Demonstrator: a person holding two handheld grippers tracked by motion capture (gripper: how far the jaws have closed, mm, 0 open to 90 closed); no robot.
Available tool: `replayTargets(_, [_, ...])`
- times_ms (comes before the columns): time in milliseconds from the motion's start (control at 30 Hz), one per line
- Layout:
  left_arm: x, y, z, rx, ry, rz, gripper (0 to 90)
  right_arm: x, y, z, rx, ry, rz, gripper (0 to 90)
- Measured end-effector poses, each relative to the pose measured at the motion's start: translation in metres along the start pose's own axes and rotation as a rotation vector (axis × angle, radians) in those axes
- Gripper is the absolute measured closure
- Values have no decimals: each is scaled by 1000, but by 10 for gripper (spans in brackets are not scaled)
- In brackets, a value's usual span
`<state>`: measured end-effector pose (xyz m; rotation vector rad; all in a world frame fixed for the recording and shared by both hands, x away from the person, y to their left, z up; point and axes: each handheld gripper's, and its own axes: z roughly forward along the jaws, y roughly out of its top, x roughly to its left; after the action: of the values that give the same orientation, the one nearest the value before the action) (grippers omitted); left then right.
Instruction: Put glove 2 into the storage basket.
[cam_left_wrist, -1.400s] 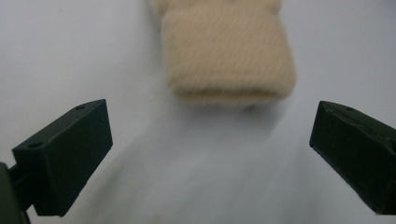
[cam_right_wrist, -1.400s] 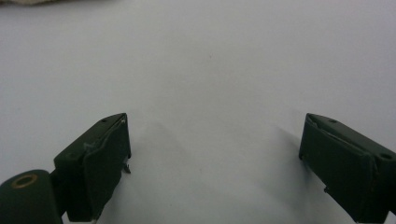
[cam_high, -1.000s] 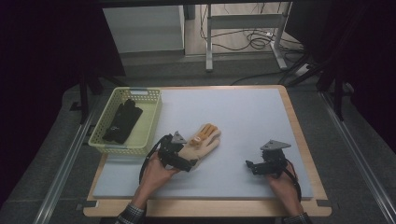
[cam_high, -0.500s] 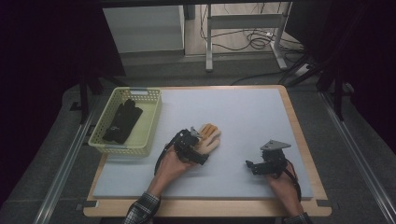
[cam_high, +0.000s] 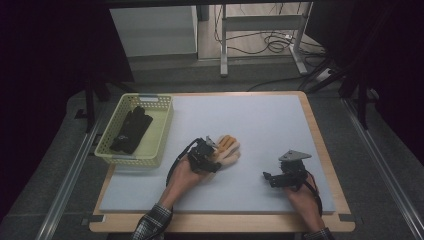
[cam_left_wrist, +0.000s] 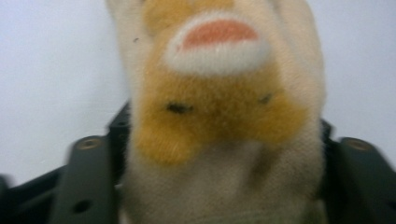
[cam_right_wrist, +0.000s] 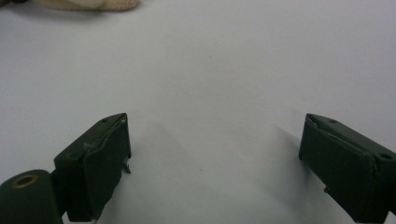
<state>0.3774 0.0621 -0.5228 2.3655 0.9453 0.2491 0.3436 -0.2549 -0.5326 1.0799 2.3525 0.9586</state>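
In the high view, the left hand-held gripper is closing its jaws around a cream-and-orange glove lying mid-counter, right of the basket. In the left gripper view, the glove is sitting squeezed between both jaws. In the right gripper view, the right hand-held gripper is resting wide open over bare counter.

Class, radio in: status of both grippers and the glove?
Left gripper just closed on cream-and-orange glove. Right gripper open, idle on mat. Nothing in the way.
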Motion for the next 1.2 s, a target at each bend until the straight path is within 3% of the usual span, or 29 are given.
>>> replayTargets(233, [-1,1,-2,11,-5,-5,530,0,0,0,0,0,0,87])
replayTargets(500, [5,1,-5,-3,-49,-42,550,0,0,0,0,0,0,86])
replayTargets(633, [7,2,-10,-12,-43,-46,549,0,0,0,0,0,0,87])
replayTargets(933, [22,8,-39,-51,-14,-81,545,0,0,0,-1,0,-2,87])
replayTargets(1200, [41,15,-75,-90,45,-108,539,0,0,0,-1,0,-2,87])
